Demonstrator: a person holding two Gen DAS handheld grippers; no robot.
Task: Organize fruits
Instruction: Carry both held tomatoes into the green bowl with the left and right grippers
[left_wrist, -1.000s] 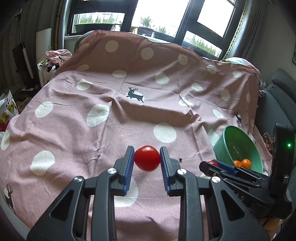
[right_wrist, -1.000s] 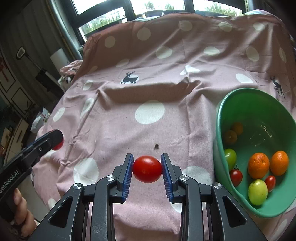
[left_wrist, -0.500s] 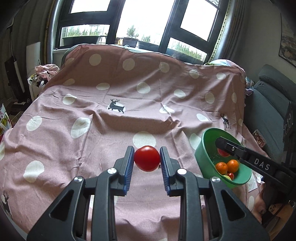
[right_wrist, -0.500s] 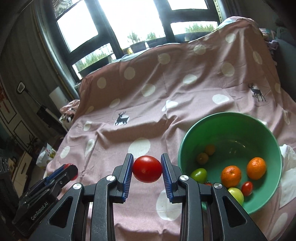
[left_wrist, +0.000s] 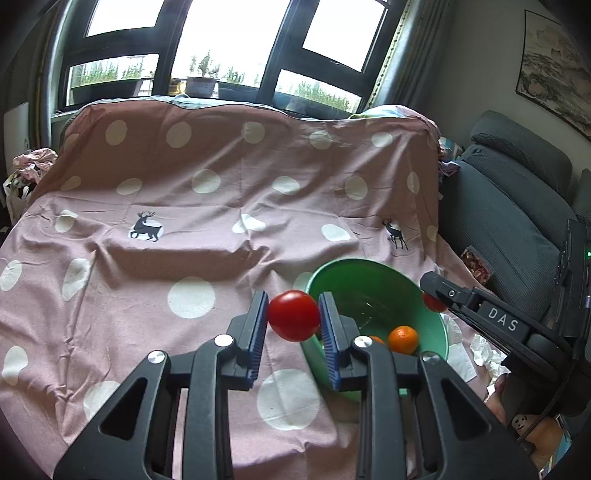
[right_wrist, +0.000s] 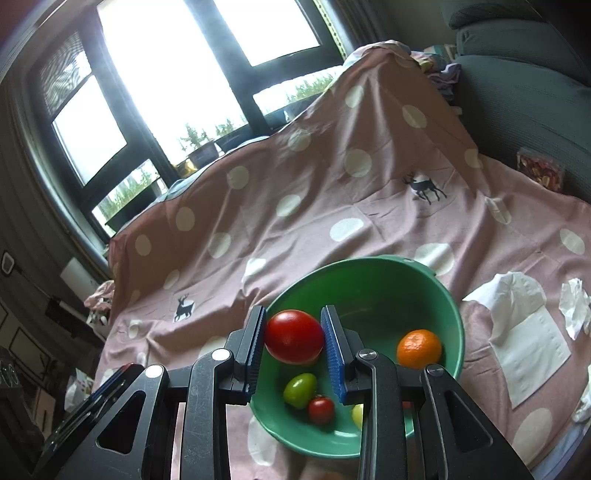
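Note:
My left gripper (left_wrist: 293, 319) is shut on a red tomato (left_wrist: 293, 314), held above the cloth just left of the green bowl (left_wrist: 369, 271). My right gripper (right_wrist: 294, 338) is shut on another red tomato (right_wrist: 294, 336), held over the green bowl (right_wrist: 369, 273). The bowl holds an orange (right_wrist: 419, 349), a green tomato (right_wrist: 300, 389), a small red tomato (right_wrist: 321, 410) and other fruit partly hidden by the fingers. In the left wrist view the right gripper (left_wrist: 434, 297) reaches over the bowl's right rim with its tomato (left_wrist: 433, 302).
A pink polka-dot cloth (left_wrist: 184, 229) with deer prints covers the surface. White napkins (right_wrist: 524, 332) and crumpled tissue (right_wrist: 572, 306) lie right of the bowl. A grey sofa (left_wrist: 517, 206) stands at the right. Windows are behind.
Both grippers have moved right toward the bowl with their tomatoes. The right gripper now hangs over the bowl's inside; the left one has come up to the bowl's left rim.

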